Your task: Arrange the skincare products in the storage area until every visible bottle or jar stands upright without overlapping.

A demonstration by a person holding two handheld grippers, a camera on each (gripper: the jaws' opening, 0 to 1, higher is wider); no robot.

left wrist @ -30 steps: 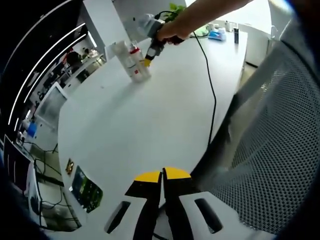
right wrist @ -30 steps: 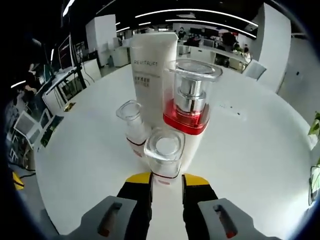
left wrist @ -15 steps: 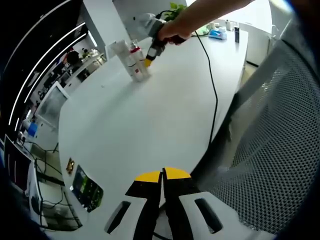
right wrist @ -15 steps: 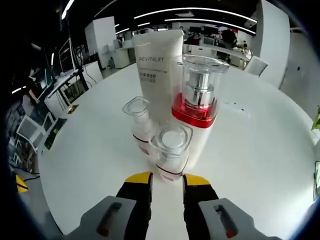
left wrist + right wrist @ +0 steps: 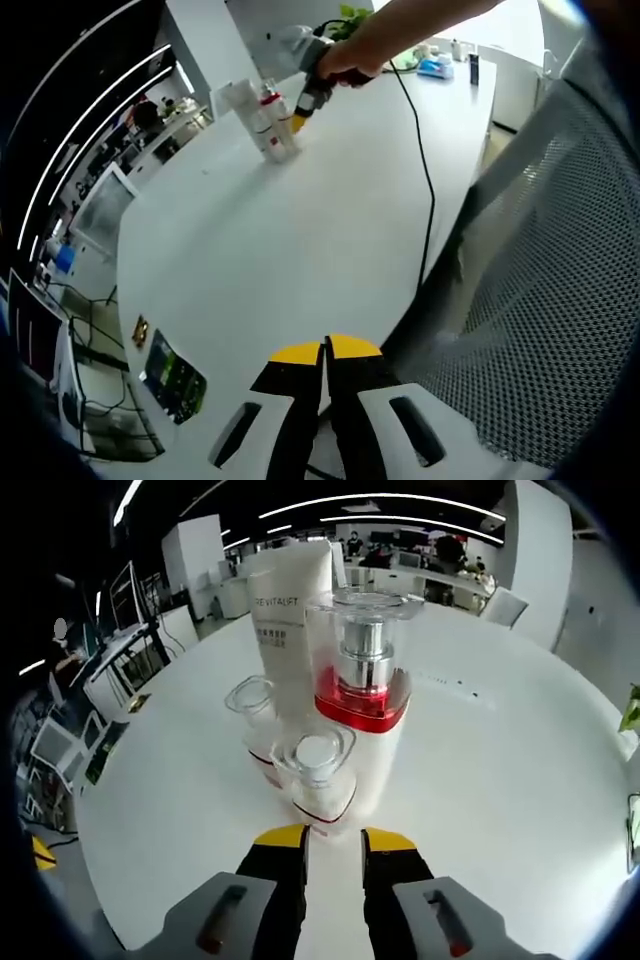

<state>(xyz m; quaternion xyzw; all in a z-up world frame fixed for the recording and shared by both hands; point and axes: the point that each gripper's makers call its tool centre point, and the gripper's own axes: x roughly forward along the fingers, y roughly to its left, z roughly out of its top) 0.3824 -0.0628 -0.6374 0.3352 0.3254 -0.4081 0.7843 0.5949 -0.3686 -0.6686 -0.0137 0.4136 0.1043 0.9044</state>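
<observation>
The right gripper [image 5: 331, 842] hangs w/ fingers narrowly parted just short of the small jar [image 5: 315, 780], prob. to nudge or grip it since the four products crowd upright mid-surface [image 5: 500, 780], while the left gripper [image 5: 324, 352], fingers pressed together, idles near the edge.
</observation>
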